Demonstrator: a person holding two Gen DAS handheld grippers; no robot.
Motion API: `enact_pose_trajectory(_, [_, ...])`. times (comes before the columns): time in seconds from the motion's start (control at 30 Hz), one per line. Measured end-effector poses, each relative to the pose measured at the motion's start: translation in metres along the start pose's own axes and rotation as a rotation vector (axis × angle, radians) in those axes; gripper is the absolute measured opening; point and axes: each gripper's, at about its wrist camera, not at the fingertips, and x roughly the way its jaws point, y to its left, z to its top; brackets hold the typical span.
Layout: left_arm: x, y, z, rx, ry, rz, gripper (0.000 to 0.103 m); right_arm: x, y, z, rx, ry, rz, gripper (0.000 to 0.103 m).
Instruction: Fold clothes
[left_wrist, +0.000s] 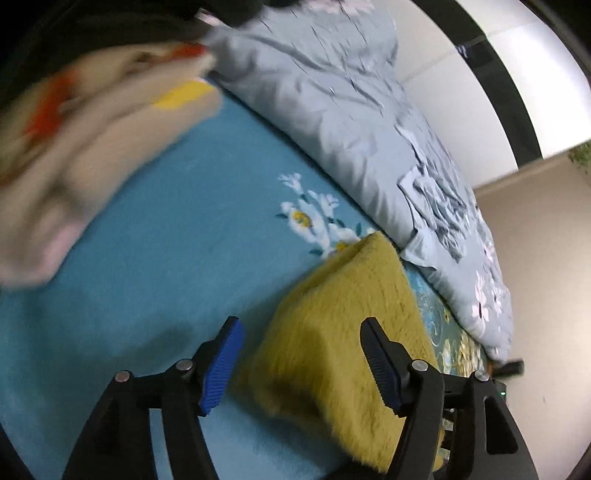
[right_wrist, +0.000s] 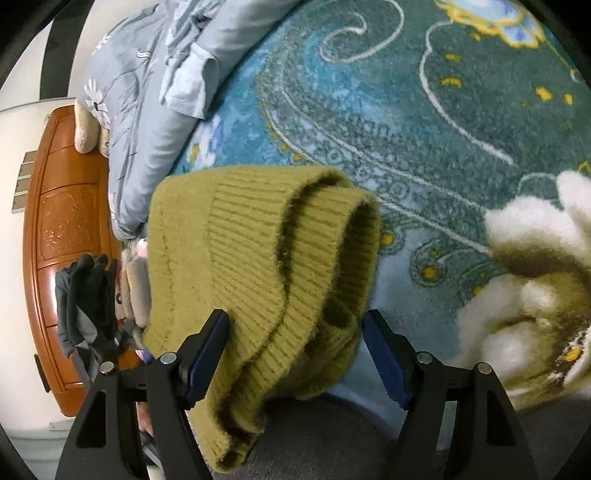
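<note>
A fuzzy olive-green sweater (left_wrist: 343, 325) lies folded on the blue flowered blanket (left_wrist: 177, 236). My left gripper (left_wrist: 303, 369) stands open over its near end; the blue pads flank the sweater with a gap on the left side. In the right wrist view the sweater's ribbed, doubled-over edge (right_wrist: 258, 258) fills the space between the fingers of my right gripper (right_wrist: 295, 358). That gripper is open too: the knit brushes the left pad (right_wrist: 207, 358) and the right pad stands just clear of it.
A beige garment with red and yellow patches (left_wrist: 92, 140) is blurred at the upper left. A grey-blue duvet (left_wrist: 351, 122) is heaped along the far side. A white fluffy garment (right_wrist: 535, 266) lies to the right, a wooden bed board (right_wrist: 66, 221) and a dark glove (right_wrist: 85, 295) to the left.
</note>
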Motion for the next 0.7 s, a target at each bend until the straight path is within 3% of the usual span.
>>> enact_pose_trajectory(0.17, [0.048,-0.004,0.023,0.04,0.178,-0.056,0.073,0.006,-0.006,-0.001,0.038,-0.022,0.044,0.079])
enact_pose_trajectory(0.27, [0.061,-0.004,0.019,0.039,0.218,-0.066,0.073,0.006,-0.004,-0.001,0.04,-0.052,0.054,0.08])
enact_pose_trajectory(0.33, [0.064,-0.007,0.013,0.053,0.202,-0.072,0.071,0.007,-0.001,-0.001,0.04,-0.071,0.061,0.077])
enact_pose_trajectory(0.37, [0.066,-0.01,0.01,0.062,0.19,-0.07,0.069,0.006,0.002,0.001,0.031,-0.074,0.055,0.069])
enact_pose_trajectory(0.43, [0.065,-0.012,0.003,0.083,0.168,-0.063,0.045,0.005,0.006,0.005,0.013,-0.081,0.042,0.056])
enact_pose_trajectory(0.5, [0.063,-0.012,-0.005,0.093,0.146,-0.062,0.039,0.003,0.011,0.009,-0.007,-0.087,0.03,0.047])
enact_pose_trajectory(0.7, [0.048,-0.008,-0.035,0.014,0.145,-0.142,0.031,-0.014,0.038,0.057,-0.123,-0.109,-0.002,0.037])
